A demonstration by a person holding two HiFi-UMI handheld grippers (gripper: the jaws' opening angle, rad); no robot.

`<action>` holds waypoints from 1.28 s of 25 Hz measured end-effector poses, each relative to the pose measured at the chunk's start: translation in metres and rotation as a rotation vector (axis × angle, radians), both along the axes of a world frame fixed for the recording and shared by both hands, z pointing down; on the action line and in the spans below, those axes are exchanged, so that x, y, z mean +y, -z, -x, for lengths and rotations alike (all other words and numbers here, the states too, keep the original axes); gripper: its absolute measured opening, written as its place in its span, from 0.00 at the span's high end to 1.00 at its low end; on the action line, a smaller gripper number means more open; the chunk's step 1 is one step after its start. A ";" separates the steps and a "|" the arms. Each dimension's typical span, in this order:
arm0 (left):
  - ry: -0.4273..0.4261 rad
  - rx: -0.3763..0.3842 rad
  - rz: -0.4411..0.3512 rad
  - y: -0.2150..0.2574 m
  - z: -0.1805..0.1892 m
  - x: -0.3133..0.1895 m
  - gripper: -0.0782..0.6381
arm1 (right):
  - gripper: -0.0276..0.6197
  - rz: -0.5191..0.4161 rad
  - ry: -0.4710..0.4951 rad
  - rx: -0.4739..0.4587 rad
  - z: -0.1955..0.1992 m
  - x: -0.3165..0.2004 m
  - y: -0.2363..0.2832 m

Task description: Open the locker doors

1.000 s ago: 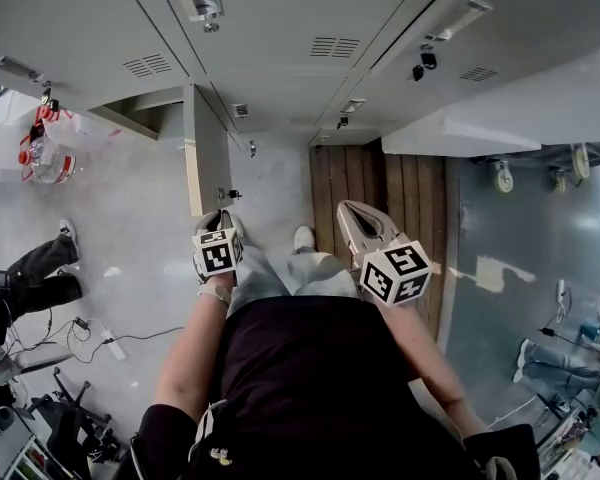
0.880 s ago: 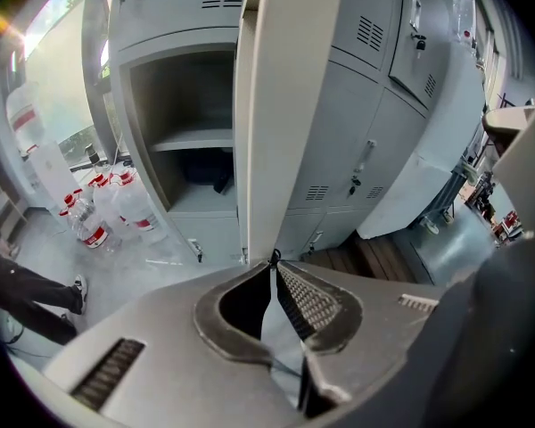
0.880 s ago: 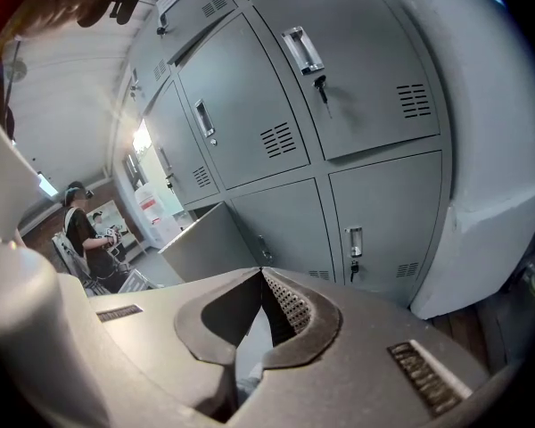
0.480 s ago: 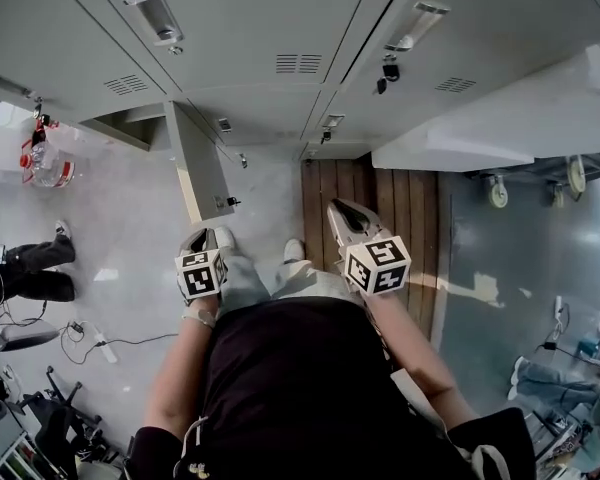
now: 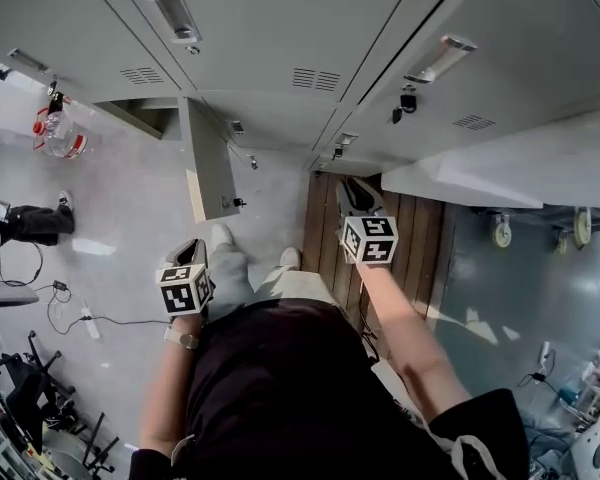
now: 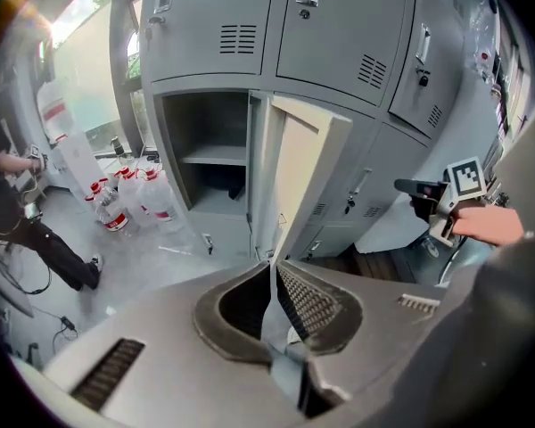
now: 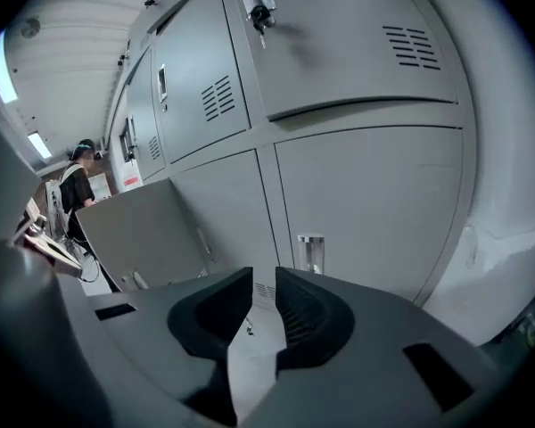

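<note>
Ahead of the right gripper (image 7: 254,306), slightly rightward, a shut locker door (image 7: 374,194) bears an upright handle (image 7: 310,252). This gripper's empty jaws, just opening, stand slightly apart; the left gripper (image 6: 275,283) has jaws together.

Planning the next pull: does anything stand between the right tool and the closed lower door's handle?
Nothing visible does. The right tool, its jaws just opened a little and empty, faces the handle across open air; the open door stands off to the left.

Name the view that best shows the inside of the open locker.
Left gripper view: it looks straight into the open locker, shelf visible. Head view shows its door from above; right gripper view only that door.
</note>
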State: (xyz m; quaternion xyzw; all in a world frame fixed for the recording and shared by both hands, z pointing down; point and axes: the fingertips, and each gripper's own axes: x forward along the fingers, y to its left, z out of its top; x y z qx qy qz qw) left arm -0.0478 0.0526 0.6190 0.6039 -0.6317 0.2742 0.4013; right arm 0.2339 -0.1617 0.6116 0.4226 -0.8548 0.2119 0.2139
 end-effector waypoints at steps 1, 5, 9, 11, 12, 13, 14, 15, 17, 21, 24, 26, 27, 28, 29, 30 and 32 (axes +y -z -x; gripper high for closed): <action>0.007 0.003 -0.004 0.006 0.001 0.000 0.84 | 0.80 0.007 0.008 0.004 0.001 -0.007 -0.008; 0.040 0.013 -0.049 0.035 0.001 -0.001 0.84 | 0.71 0.035 0.035 0.030 0.008 -0.031 -0.034; 0.062 0.004 -0.116 0.064 0.001 -0.001 0.84 | 0.67 0.056 0.042 0.076 0.014 -0.055 -0.056; 0.048 -0.006 -0.158 0.079 0.000 0.000 0.84 | 0.63 0.063 0.040 0.083 0.017 -0.067 -0.064; 0.037 -0.014 -0.177 0.085 -0.001 0.001 0.84 | 0.62 0.062 0.041 0.092 0.018 -0.072 -0.068; 0.027 -0.022 -0.193 0.091 -0.001 0.002 0.84 | 0.62 0.058 0.045 0.104 0.020 -0.077 -0.071; 0.022 -0.029 -0.207 0.097 -0.001 0.003 0.84 | 0.62 0.054 0.049 0.116 0.021 -0.082 -0.074; 0.021 -0.033 -0.220 0.102 -0.001 0.004 0.84 | 0.62 0.052 0.052 0.127 0.021 -0.086 -0.077; 0.038 -0.033 -0.249 0.111 0.001 0.007 0.84 | 0.61 0.050 0.050 0.143 0.021 -0.095 -0.081; 0.082 -0.027 -0.280 0.123 0.011 0.014 0.84 | 0.58 0.051 0.037 0.163 0.025 -0.109 -0.091; 0.091 -0.039 -0.277 0.124 0.015 0.019 0.84 | 0.58 0.046 0.026 0.171 0.029 -0.113 -0.095; 0.090 -0.050 -0.267 0.123 0.018 0.023 0.84 | 0.58 0.039 0.008 0.165 0.032 -0.115 -0.096; 0.094 -0.051 -0.263 0.122 0.020 0.024 0.84 | 0.58 0.037 -0.003 0.161 0.034 -0.116 -0.096; 0.100 -0.049 -0.260 0.122 0.021 0.026 0.84 | 0.57 0.035 -0.017 0.160 0.035 -0.118 -0.096; 0.107 -0.049 -0.258 0.122 0.023 0.028 0.84 | 0.57 0.035 -0.033 0.160 0.035 -0.119 -0.096; 0.112 -0.052 -0.257 0.121 0.024 0.030 0.84 | 0.58 0.037 -0.050 0.157 0.034 -0.120 -0.095; 0.114 -0.065 -0.256 0.121 0.026 0.032 0.84 | 0.58 0.047 -0.079 0.132 0.034 -0.120 -0.095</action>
